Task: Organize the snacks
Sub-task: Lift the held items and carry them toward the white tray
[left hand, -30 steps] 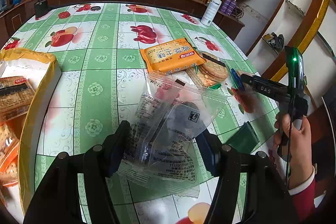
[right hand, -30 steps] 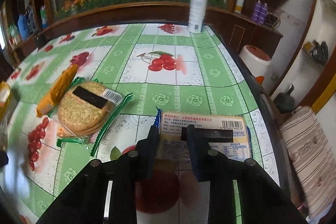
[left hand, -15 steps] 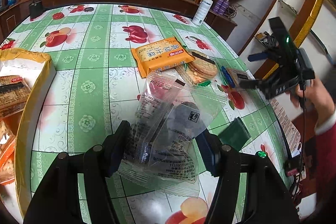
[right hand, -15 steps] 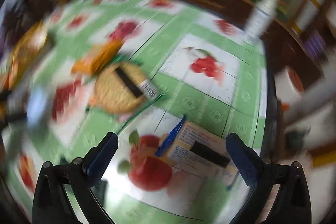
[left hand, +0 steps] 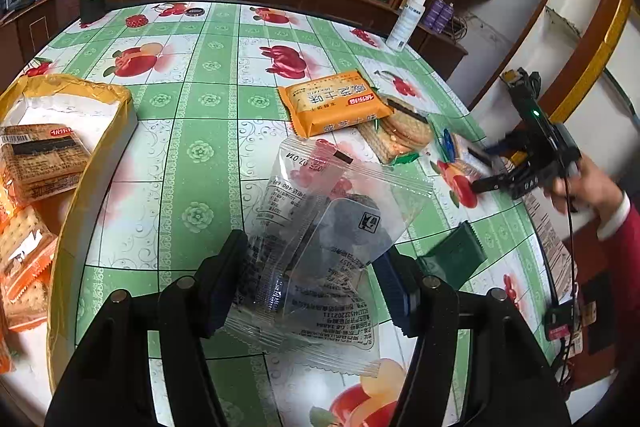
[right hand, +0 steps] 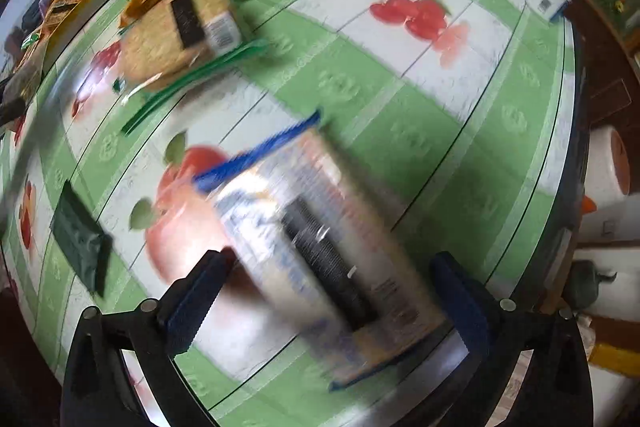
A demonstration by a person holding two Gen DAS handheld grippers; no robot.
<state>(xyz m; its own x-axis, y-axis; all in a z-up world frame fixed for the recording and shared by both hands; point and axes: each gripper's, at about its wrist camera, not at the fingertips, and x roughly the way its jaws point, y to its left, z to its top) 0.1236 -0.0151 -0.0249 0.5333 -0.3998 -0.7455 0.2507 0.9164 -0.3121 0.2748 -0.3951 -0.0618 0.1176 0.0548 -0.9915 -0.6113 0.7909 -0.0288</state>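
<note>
Straddling the blue-edged cracker packet point(right hand: 320, 259) from straight above, right gripper point(right hand: 328, 291) with jaws wide, just closing in a little, pads clear of both sides; packet flat on the table point(right hand: 440, 107), long axis slanting between the fingers, far nearer than the left gripper point(left hand: 312, 279), clamped on a clear snack bag point(left hand: 320, 247)

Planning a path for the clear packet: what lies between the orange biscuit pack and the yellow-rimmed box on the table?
Nothing: in the left wrist view, only bare tablecloth separates the orange biscuit pack from the yellow-rimmed box.
</note>
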